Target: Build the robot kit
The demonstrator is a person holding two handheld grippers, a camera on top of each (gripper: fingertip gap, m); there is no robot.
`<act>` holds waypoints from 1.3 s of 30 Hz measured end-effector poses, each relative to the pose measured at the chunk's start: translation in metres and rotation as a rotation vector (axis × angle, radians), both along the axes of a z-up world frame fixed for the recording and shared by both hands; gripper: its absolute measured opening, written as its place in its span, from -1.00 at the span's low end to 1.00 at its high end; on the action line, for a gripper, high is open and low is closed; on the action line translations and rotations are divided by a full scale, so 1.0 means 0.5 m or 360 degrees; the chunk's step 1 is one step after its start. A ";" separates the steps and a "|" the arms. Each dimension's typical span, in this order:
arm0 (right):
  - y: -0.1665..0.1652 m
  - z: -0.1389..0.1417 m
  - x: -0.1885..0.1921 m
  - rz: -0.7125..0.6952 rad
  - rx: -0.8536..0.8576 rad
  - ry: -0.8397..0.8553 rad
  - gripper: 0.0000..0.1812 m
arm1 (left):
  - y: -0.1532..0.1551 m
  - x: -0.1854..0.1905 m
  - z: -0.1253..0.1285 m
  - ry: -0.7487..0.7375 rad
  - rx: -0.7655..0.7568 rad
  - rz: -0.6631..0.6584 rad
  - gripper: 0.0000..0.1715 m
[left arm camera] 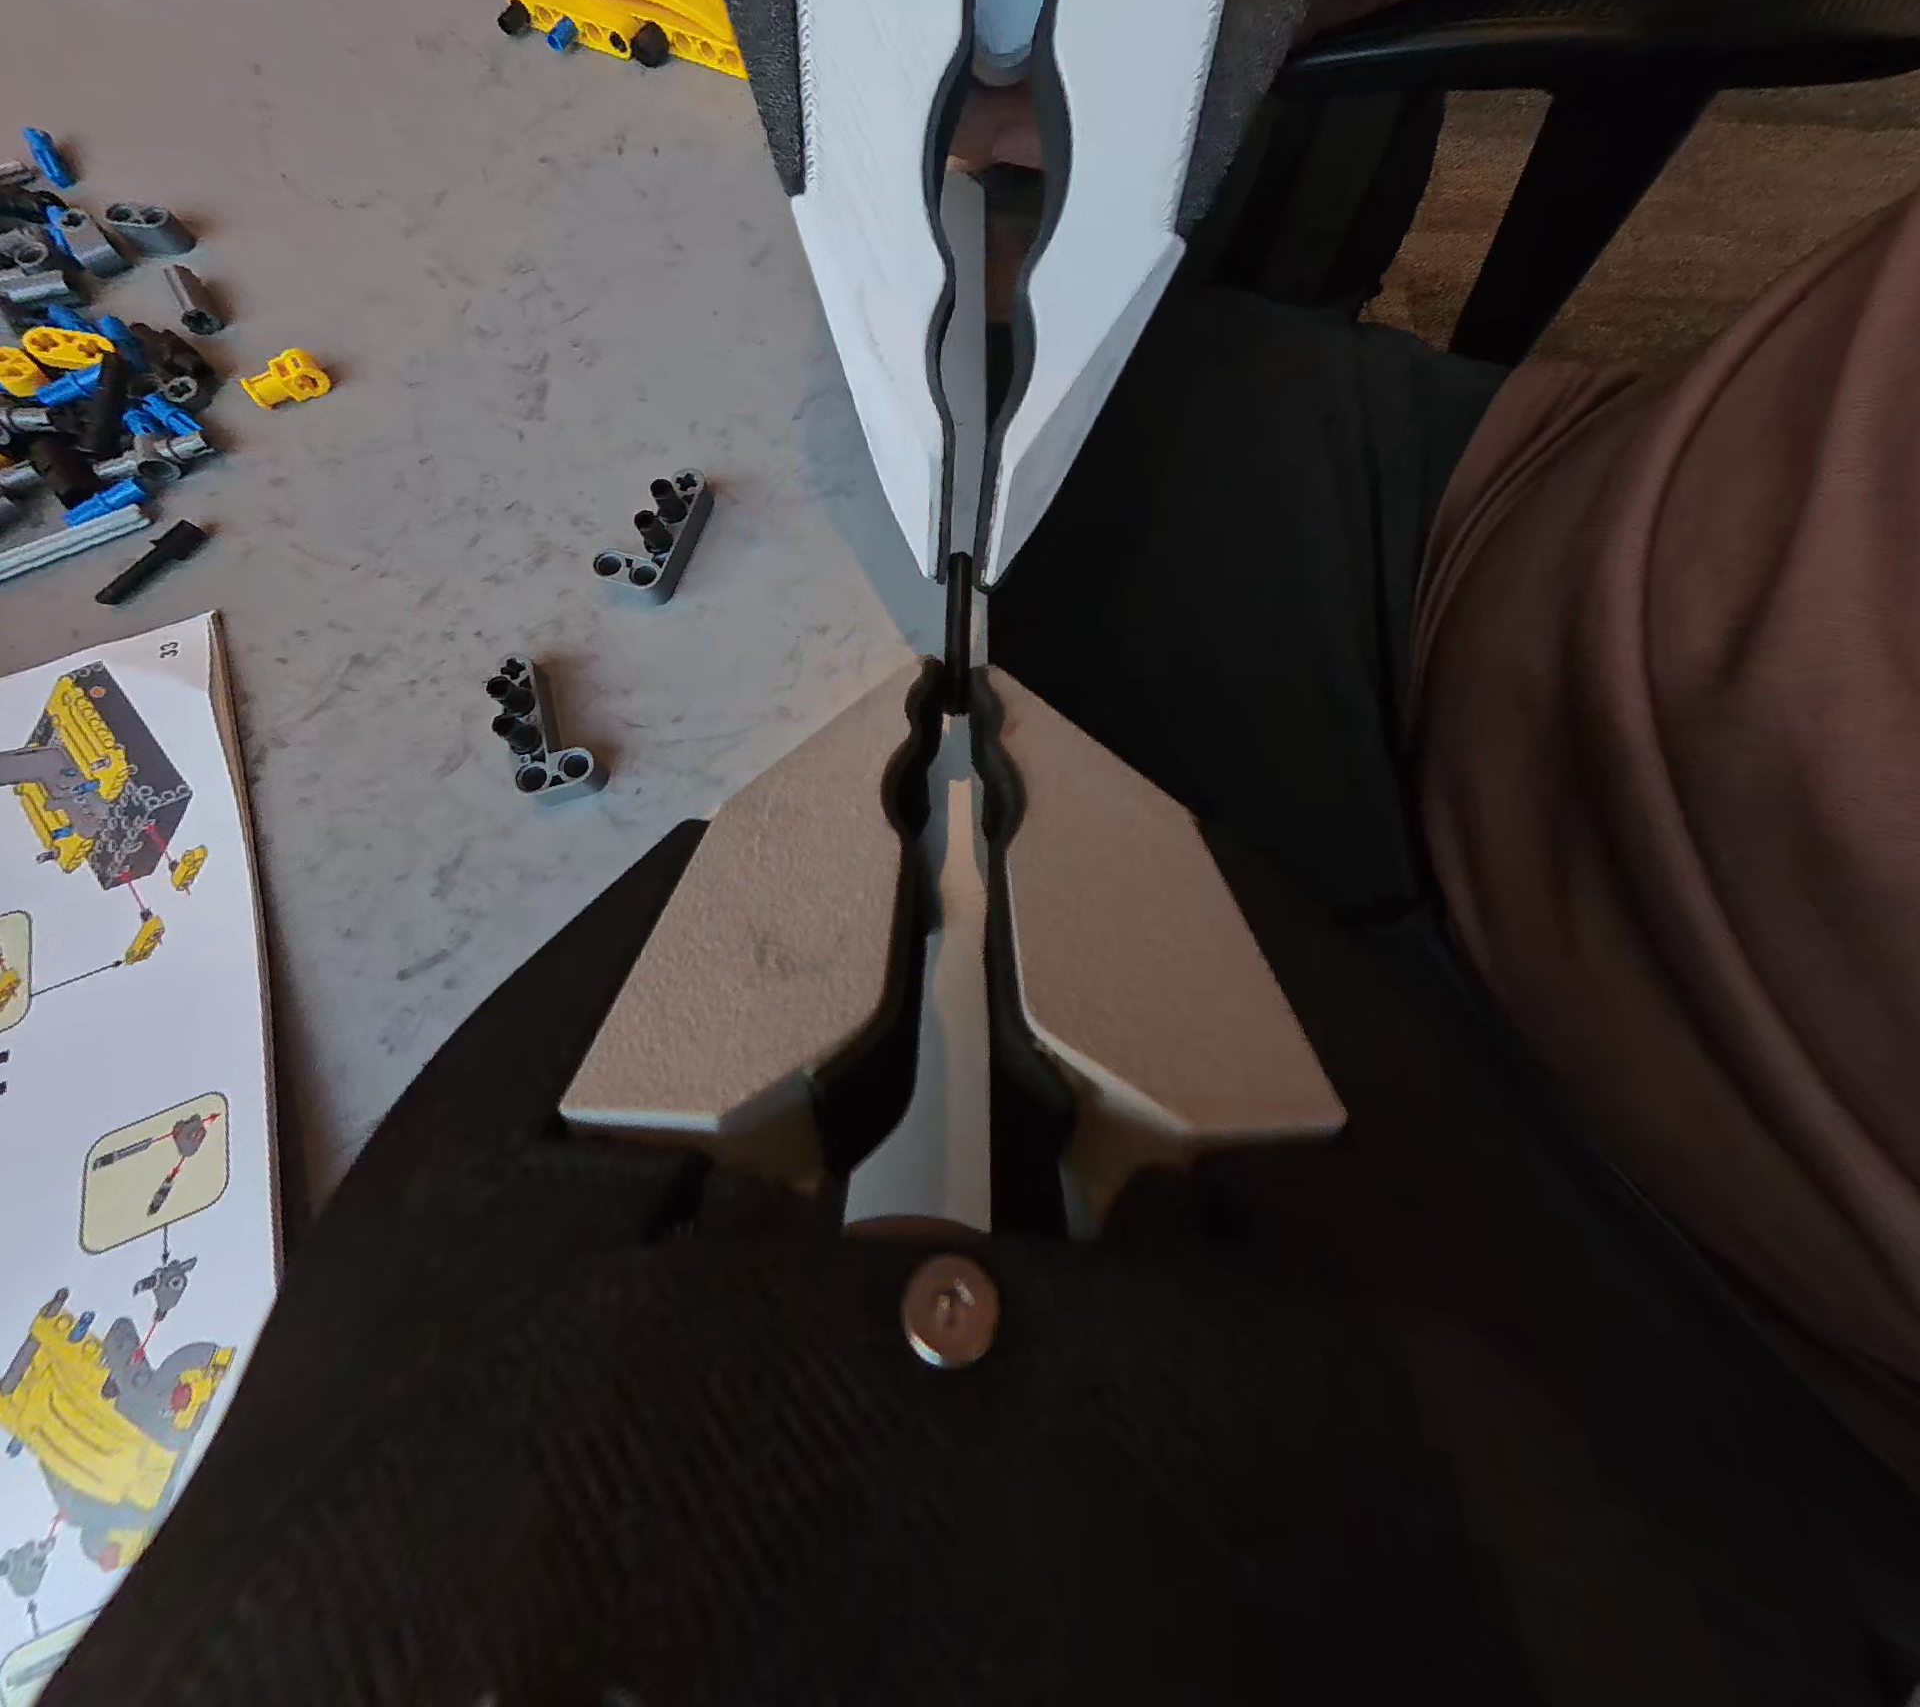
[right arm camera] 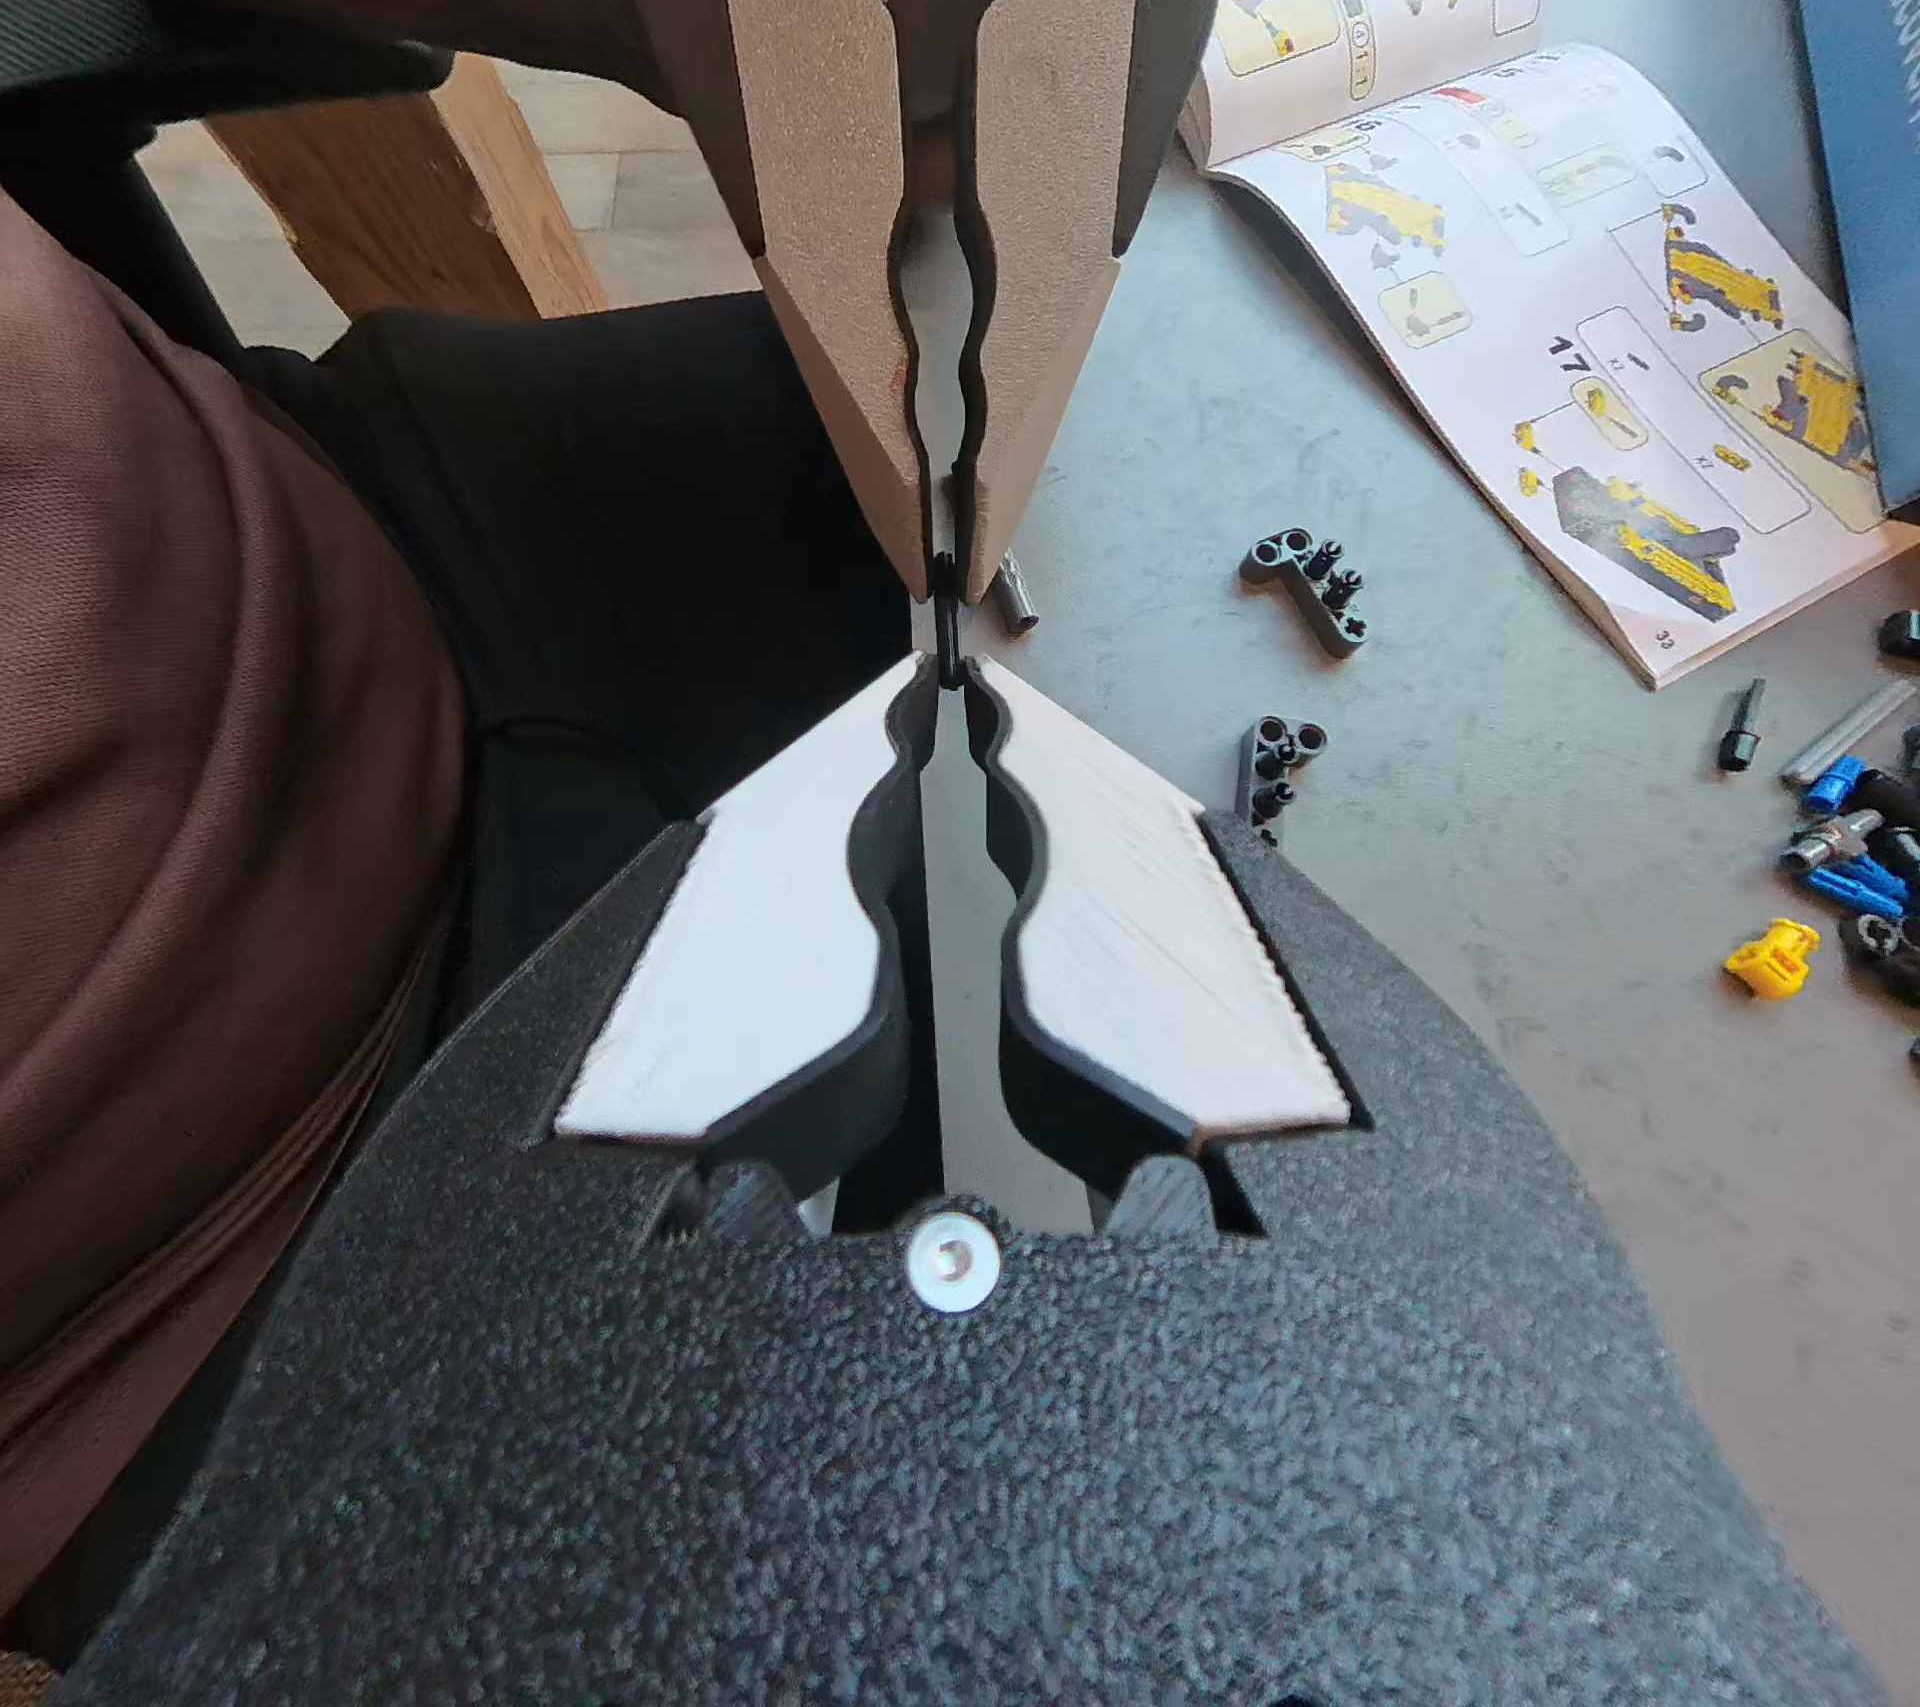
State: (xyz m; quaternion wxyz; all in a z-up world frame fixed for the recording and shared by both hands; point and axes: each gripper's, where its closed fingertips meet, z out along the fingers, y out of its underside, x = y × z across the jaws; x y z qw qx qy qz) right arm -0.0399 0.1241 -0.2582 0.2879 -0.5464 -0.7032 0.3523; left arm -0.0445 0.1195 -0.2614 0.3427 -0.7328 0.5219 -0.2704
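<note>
The left gripper [left arm camera: 958, 683] and the right gripper [right arm camera: 943, 670] meet tip to tip above the edge of the grey table [left arm camera: 436, 223], each with its jaws clamped on one end of a thin black pin [left arm camera: 958, 618] bridging the gap between them. Beside the jaws, on the table, lie two grey L-shaped beams [left arm camera: 657, 537] with black pins, and further out an open instruction booklet [right arm camera: 1579, 327].

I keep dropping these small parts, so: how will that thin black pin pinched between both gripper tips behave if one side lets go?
The black pin looks stiff: it spans straight between the left gripper and the right gripper. It is thin and probably light, so one grip may hold it, though it could pivot. If dropped on the grey table, its round shape would likely roll.
</note>
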 end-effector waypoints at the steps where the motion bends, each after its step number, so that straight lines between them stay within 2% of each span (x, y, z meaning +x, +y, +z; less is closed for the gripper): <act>1: 0.001 0.000 -0.001 -0.0004 0.0002 0.0000 -0.95 | 0.000 0.000 0.000 -0.0009 -0.0004 0.0001 -0.99; 15: 0.001 0.018 -0.005 0.0002 0.0050 0.0090 -0.95 | -0.002 0.001 0.009 -0.0166 -0.0245 0.0050 -0.99; 22: 0.003 0.018 -0.005 -0.0014 -0.0007 0.0080 -0.96 | 0.003 -0.005 0.016 -0.0193 -0.0263 0.0078 -0.98; 28: 0.029 0.001 0.000 -0.0109 -0.0089 0.0005 -0.96 | 0.027 -0.039 -0.001 0.0024 -0.0189 0.0227 -0.74; 32: 0.035 -0.003 0.001 -0.0142 -0.0118 -0.0025 -0.96 | 0.024 -0.042 -0.030 0.0184 -0.0187 0.0242 -0.79; 37: 0.035 -0.016 0.004 -0.0155 -0.0102 -0.0087 -0.96 | 0.033 -0.045 -0.037 0.0229 -0.0125 0.0269 -0.96; 39: 0.038 -0.018 0.003 -0.0170 -0.0100 -0.0095 -0.96 | 0.031 -0.045 -0.037 0.0221 -0.0120 0.0254 -0.96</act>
